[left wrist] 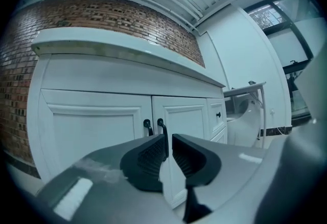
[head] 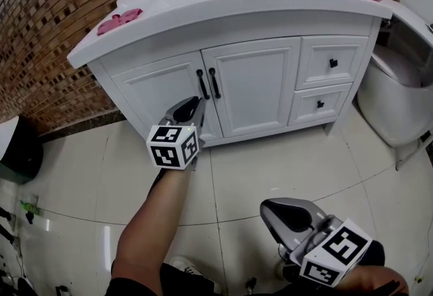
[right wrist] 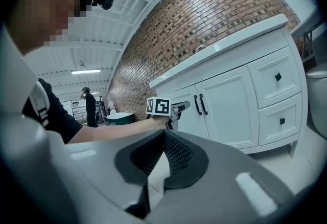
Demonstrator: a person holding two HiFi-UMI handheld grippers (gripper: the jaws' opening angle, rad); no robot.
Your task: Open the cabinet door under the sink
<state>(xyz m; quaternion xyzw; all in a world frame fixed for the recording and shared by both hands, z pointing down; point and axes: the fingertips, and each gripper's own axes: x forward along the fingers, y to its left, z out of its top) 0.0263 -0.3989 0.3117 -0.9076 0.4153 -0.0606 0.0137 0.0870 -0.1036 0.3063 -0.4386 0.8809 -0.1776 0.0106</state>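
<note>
Left gripper [head: 191,110], head view: nose aimed at closed cabinet doors [head: 252,85], tip just below paired black handles [head: 208,83], near, contact unclear. Right gripper [head: 269,209] low over floor tiles [head: 270,159], well apart from cabinet.
Left gripper view: jaws narrowly apart, nothing between pads; handles straight ahead, right one lined up just above gap, beyond jaws.
Right gripper view: jaw tips together, empty; doors shut, ahead at right; left gripper just beside handles.

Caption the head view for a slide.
Left gripper, jaws slightly apart, points at the black handles of the closed cabinet doors.
</note>
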